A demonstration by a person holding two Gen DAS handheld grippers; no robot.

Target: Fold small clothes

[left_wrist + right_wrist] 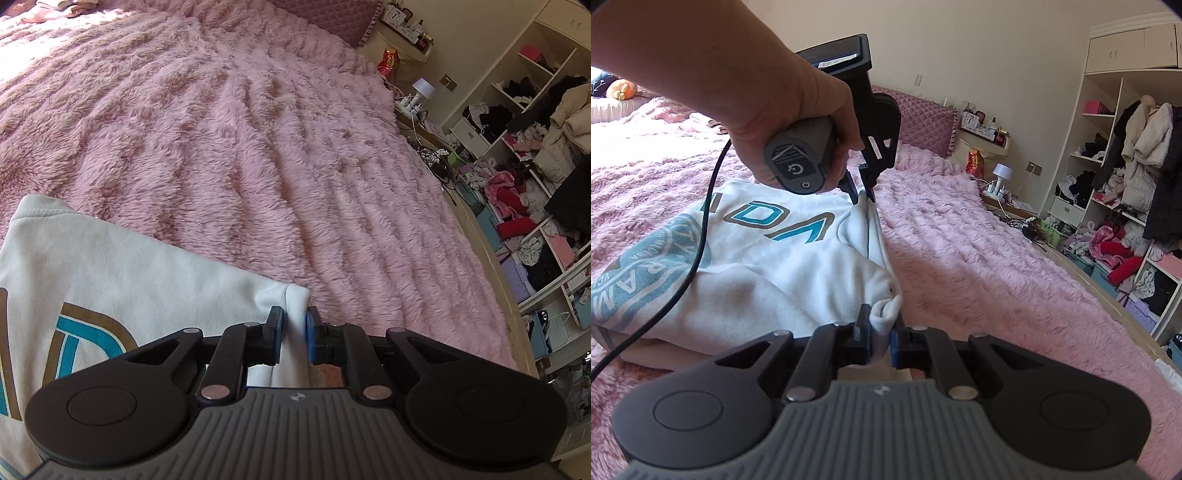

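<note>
White cotton sweatshirt [768,258] with teal-and-tan lettering lies rumpled on the fluffy pink bedspread [295,147]. Left gripper [295,325] pinches one bunched edge, right gripper [881,330] clamps another fold. A black cable [701,229] trails across the print; cluttered white shelves [1126,206] stand beyond.
</note>
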